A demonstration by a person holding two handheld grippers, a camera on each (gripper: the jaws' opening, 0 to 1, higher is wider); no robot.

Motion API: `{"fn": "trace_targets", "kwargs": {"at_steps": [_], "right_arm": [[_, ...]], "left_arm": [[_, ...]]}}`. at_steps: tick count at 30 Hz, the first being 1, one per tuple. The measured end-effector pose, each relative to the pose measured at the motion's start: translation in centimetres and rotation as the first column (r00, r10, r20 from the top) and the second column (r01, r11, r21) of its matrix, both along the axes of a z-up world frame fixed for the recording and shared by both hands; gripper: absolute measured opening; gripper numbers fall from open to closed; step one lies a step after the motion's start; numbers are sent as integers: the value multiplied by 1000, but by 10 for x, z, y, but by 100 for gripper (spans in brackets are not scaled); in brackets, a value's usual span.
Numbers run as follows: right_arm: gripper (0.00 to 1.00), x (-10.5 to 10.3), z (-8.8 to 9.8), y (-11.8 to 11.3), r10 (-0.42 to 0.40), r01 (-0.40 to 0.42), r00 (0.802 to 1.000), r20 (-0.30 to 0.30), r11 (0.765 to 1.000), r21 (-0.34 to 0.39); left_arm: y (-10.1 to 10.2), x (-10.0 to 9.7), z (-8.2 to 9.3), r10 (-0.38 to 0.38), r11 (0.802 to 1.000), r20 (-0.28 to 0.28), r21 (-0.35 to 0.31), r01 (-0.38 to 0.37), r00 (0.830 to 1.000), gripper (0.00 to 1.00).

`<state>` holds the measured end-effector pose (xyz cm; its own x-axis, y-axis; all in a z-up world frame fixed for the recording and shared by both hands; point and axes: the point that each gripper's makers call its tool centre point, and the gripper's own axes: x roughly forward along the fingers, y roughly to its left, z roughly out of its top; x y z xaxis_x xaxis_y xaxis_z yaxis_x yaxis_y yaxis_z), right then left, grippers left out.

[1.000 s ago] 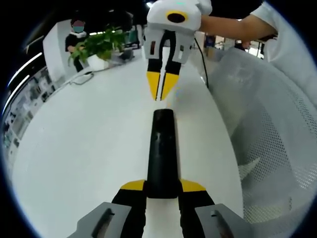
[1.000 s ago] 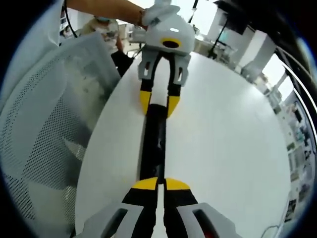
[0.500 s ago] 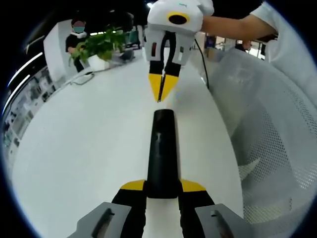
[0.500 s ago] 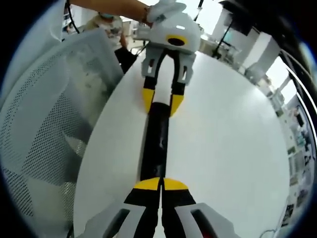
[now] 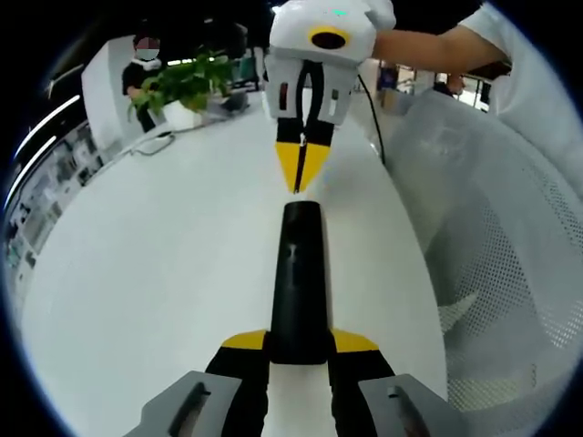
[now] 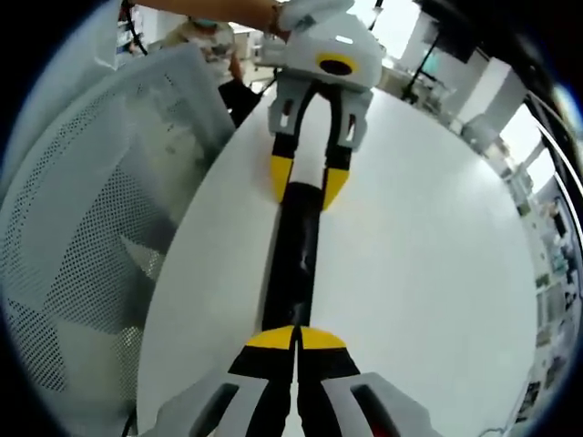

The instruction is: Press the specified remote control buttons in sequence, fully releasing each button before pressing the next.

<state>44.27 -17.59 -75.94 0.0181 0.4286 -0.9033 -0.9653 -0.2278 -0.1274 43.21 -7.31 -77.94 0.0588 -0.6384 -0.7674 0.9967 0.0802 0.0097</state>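
Remote (image 5: pixel 298 273): in the left gripper view, a long black bar lying flat on the white surface (image 5: pixel 155 264), its near end clamped between the yellow tips of the left claw (image 5: pixel 299 342).
Right claw (image 5: pixel 299 168): comes in from the top of this view, tips pressed together, point aimed at the remote's far end; whether it touches is hard to tell.
Background: a potted plant (image 5: pixel 182 86) and a white mesh chair (image 5: pixel 510 237).
Right gripper view: right claw (image 6: pixel 296 339) clenched, nothing between its tips, which sit over one end of the remote (image 6: pixel 296 255).
Left claw (image 6: pixel 310 187): grips the remote's far end from both sides.
Chair (image 6: pixel 82 200): at the left of this view.
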Motion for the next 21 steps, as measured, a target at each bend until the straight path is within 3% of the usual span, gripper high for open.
{"fn": "trace_targets", "kwargs": {"at_steps": [21], "right_arm": [[0, -3, -9, 0, -4, 0, 999, -43, 995, -97]], "left_arm": [[0, 0, 0, -3, 1000, -2, 8, 3, 1000, 24]]}}
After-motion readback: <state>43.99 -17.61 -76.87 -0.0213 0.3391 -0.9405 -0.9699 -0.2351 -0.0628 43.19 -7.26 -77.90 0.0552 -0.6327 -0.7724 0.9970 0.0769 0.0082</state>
